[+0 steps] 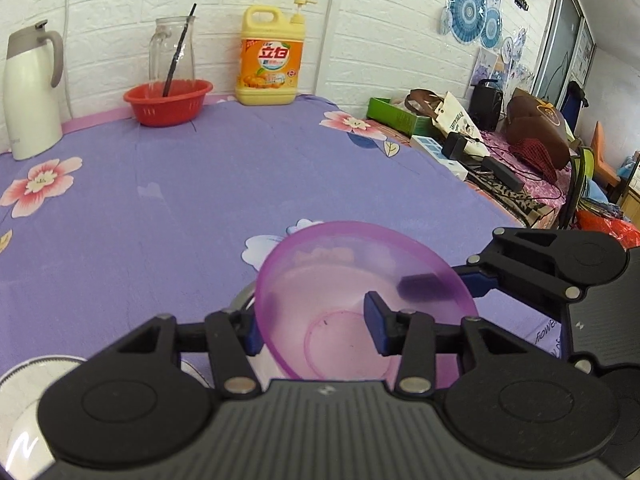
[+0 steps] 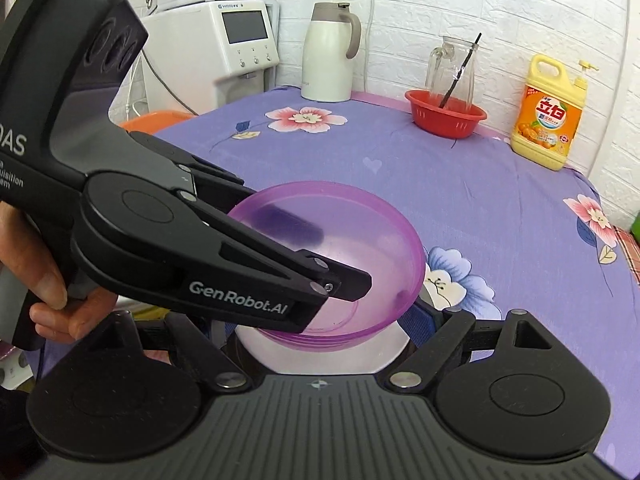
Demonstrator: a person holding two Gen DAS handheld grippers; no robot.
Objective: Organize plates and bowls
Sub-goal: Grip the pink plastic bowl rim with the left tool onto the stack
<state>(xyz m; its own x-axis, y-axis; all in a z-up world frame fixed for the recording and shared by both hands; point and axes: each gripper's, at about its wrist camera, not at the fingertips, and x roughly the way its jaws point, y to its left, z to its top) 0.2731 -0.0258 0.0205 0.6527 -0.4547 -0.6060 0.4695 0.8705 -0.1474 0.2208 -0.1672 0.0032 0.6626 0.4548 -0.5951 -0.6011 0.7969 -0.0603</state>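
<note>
at the far left stands a white thermal carafe [image 1: 30,92], then a red basket [image 1: 168,102] before a glass pitcher [image 1: 172,50], then a yellow detergent bottle [image 1: 270,56], all on the purple floral tablecloth [image 1: 160,208]. the left gripper [image 1: 316,320] pinches the near wall of the translucent purple bowl [image 1: 340,280], one finger inside, one outside. the right gripper [image 1: 448,284] clamps the bowl's opposite rim. in the right wrist view the bowl sits tilted over a white plate [image 2: 384,356].
</note>
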